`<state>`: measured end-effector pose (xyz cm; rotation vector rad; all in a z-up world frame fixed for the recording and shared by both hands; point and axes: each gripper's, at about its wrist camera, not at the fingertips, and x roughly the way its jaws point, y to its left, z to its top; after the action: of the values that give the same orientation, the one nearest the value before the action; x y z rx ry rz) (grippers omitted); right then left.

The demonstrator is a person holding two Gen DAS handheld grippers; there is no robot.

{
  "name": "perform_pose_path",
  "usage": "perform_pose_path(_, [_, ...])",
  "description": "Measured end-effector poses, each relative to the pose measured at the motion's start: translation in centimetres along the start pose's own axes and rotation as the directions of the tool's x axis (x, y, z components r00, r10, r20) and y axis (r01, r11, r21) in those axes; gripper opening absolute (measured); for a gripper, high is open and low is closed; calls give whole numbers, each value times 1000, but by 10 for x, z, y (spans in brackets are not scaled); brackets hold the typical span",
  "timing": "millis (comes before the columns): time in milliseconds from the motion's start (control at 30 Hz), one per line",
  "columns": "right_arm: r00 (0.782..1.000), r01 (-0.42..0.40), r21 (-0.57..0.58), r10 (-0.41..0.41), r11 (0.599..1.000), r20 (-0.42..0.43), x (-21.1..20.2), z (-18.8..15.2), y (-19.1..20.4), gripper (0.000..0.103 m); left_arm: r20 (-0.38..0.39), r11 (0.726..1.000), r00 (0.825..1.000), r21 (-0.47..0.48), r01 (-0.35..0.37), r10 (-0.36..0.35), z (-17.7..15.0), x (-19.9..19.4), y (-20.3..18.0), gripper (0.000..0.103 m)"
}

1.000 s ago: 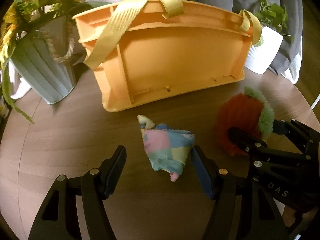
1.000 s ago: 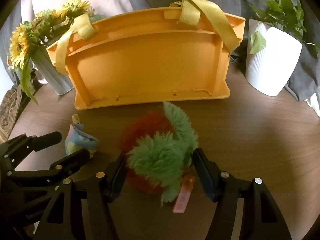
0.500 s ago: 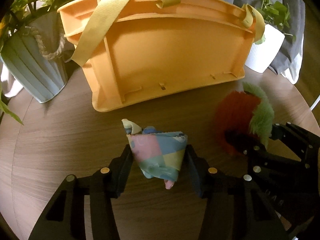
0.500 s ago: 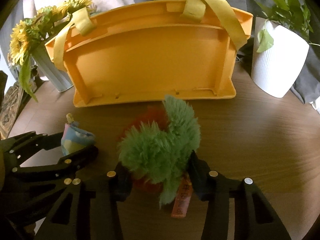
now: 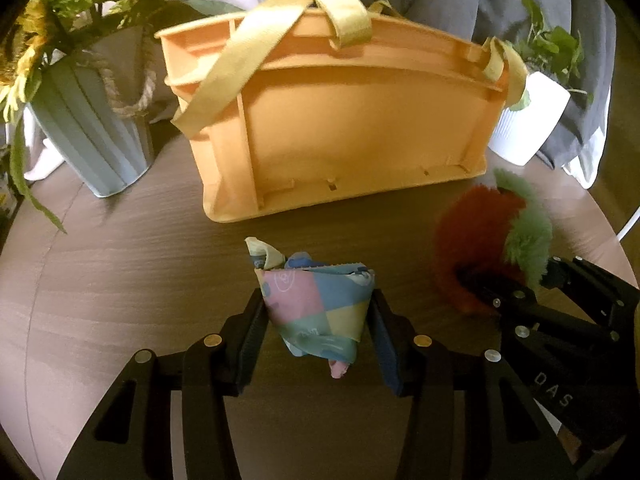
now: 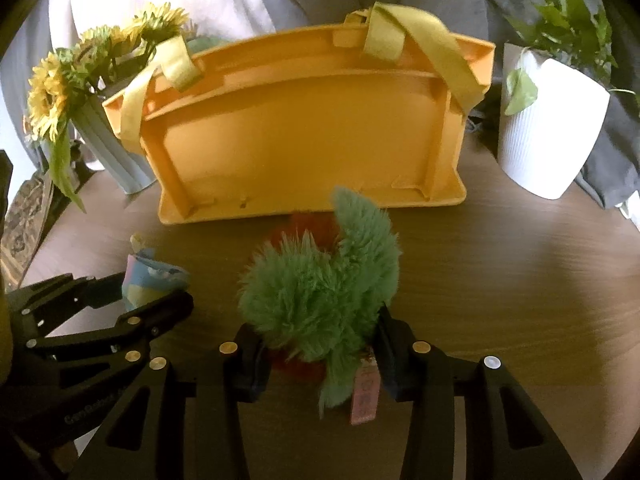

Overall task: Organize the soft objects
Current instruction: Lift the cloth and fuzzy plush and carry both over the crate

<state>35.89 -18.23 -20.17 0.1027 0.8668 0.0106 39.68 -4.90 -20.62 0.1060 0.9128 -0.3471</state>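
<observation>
Wood-grain desk [image 5: 120, 264] fills both of my views, with grey and white fabric behind it.

My left hand-held gripper [image 5: 316, 316] is now clamped on the pastel patchwork pouch [image 5: 316, 308]; a second ago its fingers [image 5: 250, 336] stood wide with the pouch loose between them, and they have since pinched in on both sides. My right hand-held gripper [image 6: 320, 340] is likewise tight on the plush [image 6: 320, 296], green fur bulging above its fingers [image 6: 390, 344] and the red body showing below; it too was wider a second ago. Both views have pulled back slightly from the basket since half a second ago, and both toys look raised off the desk, though I cannot tell for certain.

Writing: "DAS" is legible on the right tool's arm in the left view. A pink tag [image 6: 364, 396] hangs from the plush, its print too blurred to read, and the moulded lettering on the left tool is unclear.

Both tools point level toward the basket, side by side, the left [image 6: 152, 300] low in the right view's left corner, the right [image 5: 532, 288] at the left view's right edge.

Just beyond stands the orange basket [image 5: 344, 136] with yellow straps [image 5: 236, 60]. A sunflower pot [image 5: 92, 136] sits to its left, a white planter [image 6: 548, 136] to its right.
</observation>
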Motion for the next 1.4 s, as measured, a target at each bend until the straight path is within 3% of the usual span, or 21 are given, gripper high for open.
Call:
perform_pose_path(700, [988, 0, -3, 0, 1000, 155, -76, 24, 7, 44, 153, 999, 987, -10, -43, 44, 14, -79, -13, 49])
perform_pose_path(1067, [969, 1, 6, -3, 1000, 248, -117, 40, 6, 44, 259, 998, 964, -6, -59, 59, 29, -123, -17, 49])
perform_pose_path(1400, [943, -16, 3, 15, 1000, 333, -149, 57, 12, 44, 370, 998, 927, -31, -49, 57, 50, -162, -15, 49])
